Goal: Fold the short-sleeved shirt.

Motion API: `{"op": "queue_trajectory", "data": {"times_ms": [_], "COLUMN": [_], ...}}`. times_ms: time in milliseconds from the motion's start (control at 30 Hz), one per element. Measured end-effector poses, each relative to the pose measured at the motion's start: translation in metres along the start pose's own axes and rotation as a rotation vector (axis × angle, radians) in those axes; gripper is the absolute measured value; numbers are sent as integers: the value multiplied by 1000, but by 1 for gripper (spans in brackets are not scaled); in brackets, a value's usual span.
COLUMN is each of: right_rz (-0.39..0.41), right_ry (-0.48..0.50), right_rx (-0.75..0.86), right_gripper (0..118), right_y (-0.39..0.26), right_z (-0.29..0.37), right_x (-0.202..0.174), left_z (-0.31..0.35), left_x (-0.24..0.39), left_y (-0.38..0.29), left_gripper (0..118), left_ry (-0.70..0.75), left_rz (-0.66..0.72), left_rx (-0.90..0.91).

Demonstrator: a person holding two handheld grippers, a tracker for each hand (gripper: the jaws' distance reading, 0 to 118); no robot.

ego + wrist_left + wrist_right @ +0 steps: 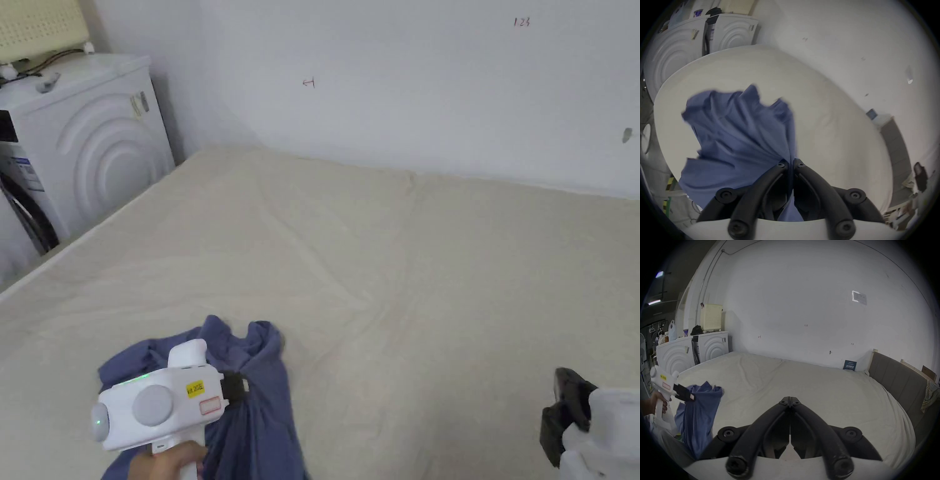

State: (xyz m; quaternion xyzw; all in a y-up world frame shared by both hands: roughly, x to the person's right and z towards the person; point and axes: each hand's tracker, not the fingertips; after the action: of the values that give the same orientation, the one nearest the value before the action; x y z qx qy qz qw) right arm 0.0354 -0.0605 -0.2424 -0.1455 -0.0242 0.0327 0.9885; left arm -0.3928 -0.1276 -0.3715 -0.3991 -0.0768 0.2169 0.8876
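head view downward, all sharing bed point(437, 262)

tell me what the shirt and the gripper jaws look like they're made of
Shirt: thin, soft woven or knit fabric, matte blue; it bunches into fine folds where the left gripper pinches it. The jaws: likely hard moulded plastic, black with a slight sheen, fixed by screws; could be coated metal.

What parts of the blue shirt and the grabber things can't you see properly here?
- Shirt: its lower part runs off the bottom edge of the head view, and the left gripper covers some.
- Shirt in the left gripper view: blurred and bunched, so sleeves and collar can't be told apart.
- Right gripper: cut off by the head view's corner.
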Motion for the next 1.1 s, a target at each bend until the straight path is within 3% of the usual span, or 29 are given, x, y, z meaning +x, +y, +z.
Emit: {"op": "queue_trajectory", "data": {"times_ms": [367,633,833,933,1100], "right_rz": [-49,-55,-64,-79,-96], "right_ry": [-105,-243,-322,-345,-332], "right_rx": [73,130,129,120,93], "right_gripper": [0,0,0,0,0], "right_y": [6,10,4,-1,-5], "right_z": [46,89,110,112,104], "right_x": [64,122,153,160,159], "left_z": [40,23,-21,-47,-109], "left_x": [223,366,402,393,370], "left_y": [45,20,-54,-96,-154], "left_gripper": [6,6,6,6,6], "left_ry": [-388,-561,-600,-590,-451], "left_rz": [-344,-553,-651,-632,-662], "left_rx": [83,46,-121,-216,-419]}}
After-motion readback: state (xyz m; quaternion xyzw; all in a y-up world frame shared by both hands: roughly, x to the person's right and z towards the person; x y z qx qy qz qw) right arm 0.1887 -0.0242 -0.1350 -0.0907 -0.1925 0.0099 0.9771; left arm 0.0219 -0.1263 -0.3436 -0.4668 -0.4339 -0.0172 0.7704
